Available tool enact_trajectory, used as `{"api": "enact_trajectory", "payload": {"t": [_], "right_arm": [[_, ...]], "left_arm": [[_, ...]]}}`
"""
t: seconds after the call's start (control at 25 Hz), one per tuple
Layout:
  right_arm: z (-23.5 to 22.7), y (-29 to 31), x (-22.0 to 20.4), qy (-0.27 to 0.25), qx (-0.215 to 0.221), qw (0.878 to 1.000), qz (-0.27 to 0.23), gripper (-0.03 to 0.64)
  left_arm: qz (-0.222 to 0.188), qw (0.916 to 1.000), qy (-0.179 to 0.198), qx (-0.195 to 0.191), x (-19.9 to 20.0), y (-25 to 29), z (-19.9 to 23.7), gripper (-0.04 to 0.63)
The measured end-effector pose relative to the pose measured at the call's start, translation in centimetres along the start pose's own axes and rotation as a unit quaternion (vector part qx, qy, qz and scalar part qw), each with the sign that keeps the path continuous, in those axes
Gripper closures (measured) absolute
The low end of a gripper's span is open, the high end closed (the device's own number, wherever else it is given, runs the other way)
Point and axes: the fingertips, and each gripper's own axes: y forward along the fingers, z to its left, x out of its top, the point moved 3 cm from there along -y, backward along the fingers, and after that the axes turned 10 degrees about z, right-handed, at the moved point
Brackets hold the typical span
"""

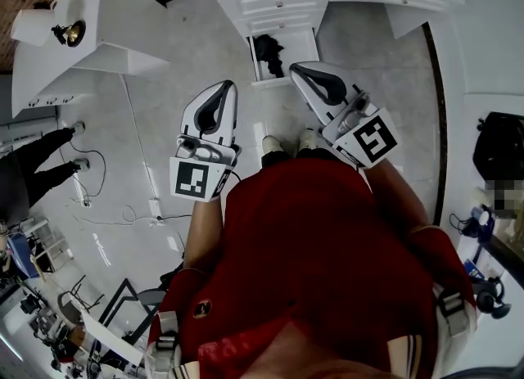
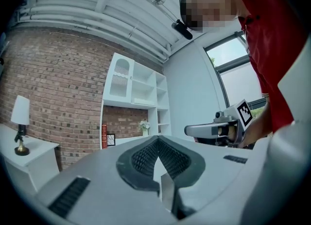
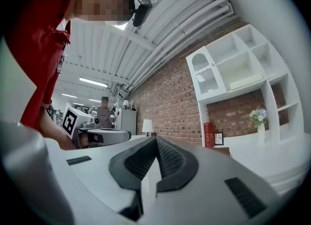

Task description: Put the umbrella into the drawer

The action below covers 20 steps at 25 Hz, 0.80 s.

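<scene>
Left tool (image 1: 221,89) and right tool (image 1: 303,69) both fully closed, pads together, holding nothing; black umbrella (image 1: 268,54) lies in open drawer (image 1: 270,83), upper centre

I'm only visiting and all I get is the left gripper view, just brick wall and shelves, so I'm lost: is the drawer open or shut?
Observer: Open. In the head view the drawer is pulled out of the white cabinet.
Operator: Is anything in it?
Observer: Yes, a black bundle lies inside. It looks like the umbrella, though it's too small to be sure.
Operator: I see the other gripper side-on. Is it carrying anything?
Observer: No. In the right gripper view, the right gripper has its fingers together with nothing between them.
</scene>
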Motion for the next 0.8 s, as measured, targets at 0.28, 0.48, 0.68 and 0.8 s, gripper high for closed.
{"api": "enact_trajectory", "payload": {"t": [0.28, 0.48, 0.68, 0.8], "right_arm": [[1.0, -0.3, 0.0, 0.0, -0.01, 1.0, 0.006, 0.618], [1.4, -0.4, 0.0, 0.001, -0.014, 1.0, 0.008, 0.618], [1.6, -0.3, 0.1, 0.0, -0.017, 1.0, 0.01, 0.618], [1.8, -0.3, -0.2, 0.001, -0.019, 1.0, 0.014, 0.618]], "left_arm": [[0.005, 1.0, -0.006, -0.006, -0.1, -0.8, -0.1, 0.589], [0.002, 1.0, -0.003, -0.008, 0.0, -0.9, 0.1, 0.589], [0.004, 1.0, -0.003, -0.006, -0.2, -1.3, 0.4, 0.589], [0.01, 0.9999, -0.002, 0.0, -0.6, -1.6, 0.6, 0.589]]}}
